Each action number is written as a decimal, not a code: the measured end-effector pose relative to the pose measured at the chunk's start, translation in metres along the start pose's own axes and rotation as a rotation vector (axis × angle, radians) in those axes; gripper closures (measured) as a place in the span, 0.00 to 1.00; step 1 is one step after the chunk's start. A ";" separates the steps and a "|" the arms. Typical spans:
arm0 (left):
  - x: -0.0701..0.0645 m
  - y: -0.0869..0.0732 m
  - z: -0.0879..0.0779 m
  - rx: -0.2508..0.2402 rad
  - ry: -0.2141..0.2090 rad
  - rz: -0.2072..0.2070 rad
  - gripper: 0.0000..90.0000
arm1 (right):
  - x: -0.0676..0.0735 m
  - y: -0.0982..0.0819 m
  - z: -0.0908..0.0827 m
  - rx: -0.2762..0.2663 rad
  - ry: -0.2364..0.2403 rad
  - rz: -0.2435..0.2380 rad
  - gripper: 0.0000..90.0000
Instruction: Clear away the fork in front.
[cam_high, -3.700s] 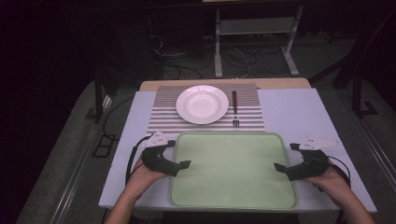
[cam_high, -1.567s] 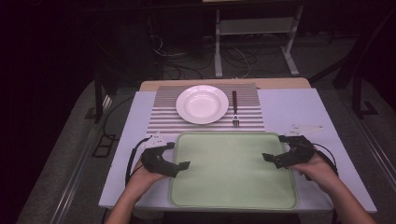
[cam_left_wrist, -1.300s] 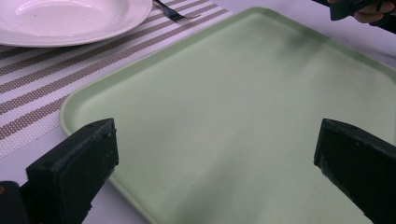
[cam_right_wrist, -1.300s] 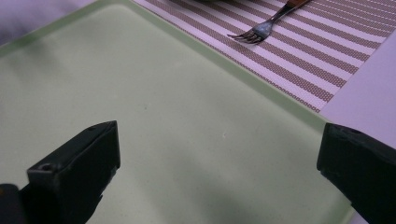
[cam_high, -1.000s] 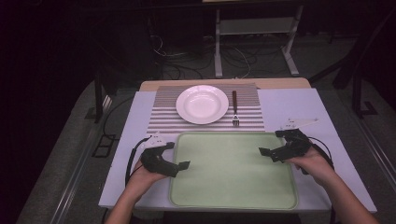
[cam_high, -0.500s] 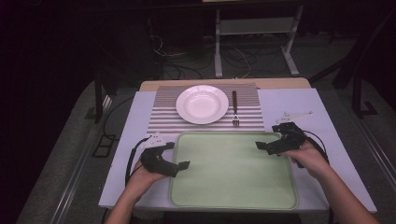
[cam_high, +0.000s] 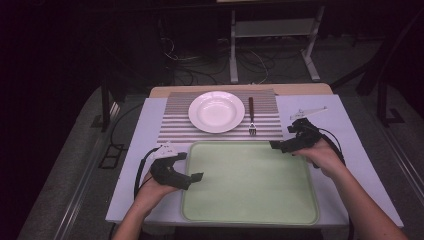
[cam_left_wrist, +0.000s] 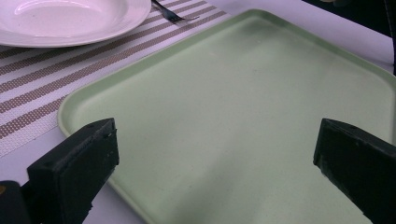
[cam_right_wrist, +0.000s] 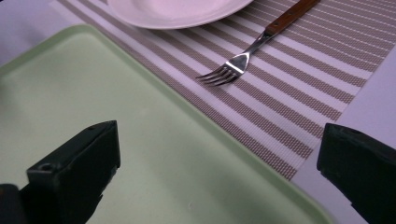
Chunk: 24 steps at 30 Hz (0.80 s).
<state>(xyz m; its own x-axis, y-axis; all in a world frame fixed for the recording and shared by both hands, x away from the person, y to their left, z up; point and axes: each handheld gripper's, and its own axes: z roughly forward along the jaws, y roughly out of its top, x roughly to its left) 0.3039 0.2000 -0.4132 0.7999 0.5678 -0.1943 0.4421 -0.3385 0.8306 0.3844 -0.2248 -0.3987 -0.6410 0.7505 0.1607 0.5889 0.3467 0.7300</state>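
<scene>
The table (cam_high: 150, 125) carried a pale green tray (cam_high: 250, 185) at its near side; behind the tray lay a striped placemat (cam_high: 172, 125), bearing a white plate (cam_high: 216, 111) and, just right of it, a fork (cam_high: 251, 116) with tines toward the tray; the left gripper (cam_high: 192, 176) sat at the tray's left rim, jaws wide; the right gripper (cam_high: 280, 146) hovered over the tray's far right corner, near the fork, jaws spread wide and empty.
</scene>
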 end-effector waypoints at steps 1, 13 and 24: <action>0.000 0.000 0.000 0.000 0.000 0.000 0.00 | -0.001 0.002 0.002 -0.001 -0.001 0.005 0.00; -0.001 0.000 0.000 -0.001 -0.001 0.001 0.00 | -0.006 0.024 0.023 0.049 -0.035 0.022 0.00; -0.001 0.000 0.000 -0.002 -0.002 0.002 0.00 | -0.012 0.048 0.045 0.079 -0.051 0.039 0.00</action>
<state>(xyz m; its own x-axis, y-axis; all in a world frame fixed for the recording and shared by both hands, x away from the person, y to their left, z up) 0.3030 0.1996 -0.4127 0.8014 0.5658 -0.1940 0.4399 -0.3376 0.8322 0.4428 -0.1918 -0.3954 -0.5923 0.7910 0.1529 0.6512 0.3583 0.6690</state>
